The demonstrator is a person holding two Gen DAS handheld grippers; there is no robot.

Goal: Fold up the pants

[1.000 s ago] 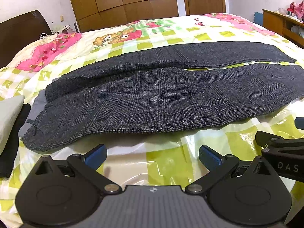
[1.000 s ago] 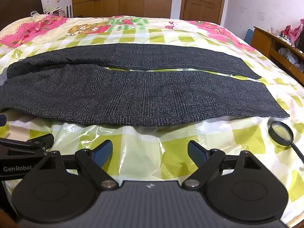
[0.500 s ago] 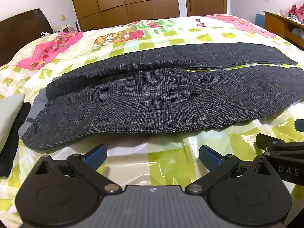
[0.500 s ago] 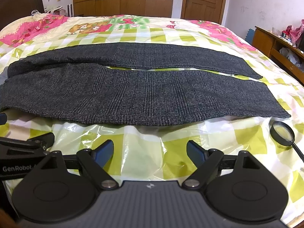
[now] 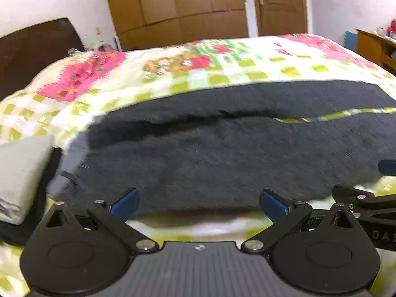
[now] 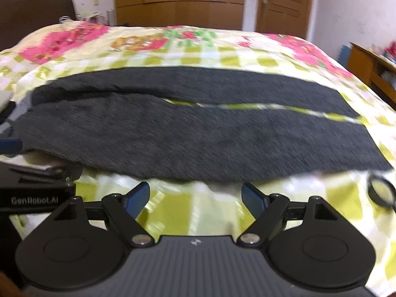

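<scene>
Your left tool (image 5: 198,201) is spread wide and empty; your right tool (image 6: 195,195), also empty, is narrowing. Pants (image 6: 198,136) lie flat mid-frame across the bed (image 6: 198,57), ready for gripping.

Both hand-held grippers, left (image 5: 199,201) & right (image 6: 195,195), moved closer to pants (image 6: 198,133); right's jaws closing slightly.
</scene>
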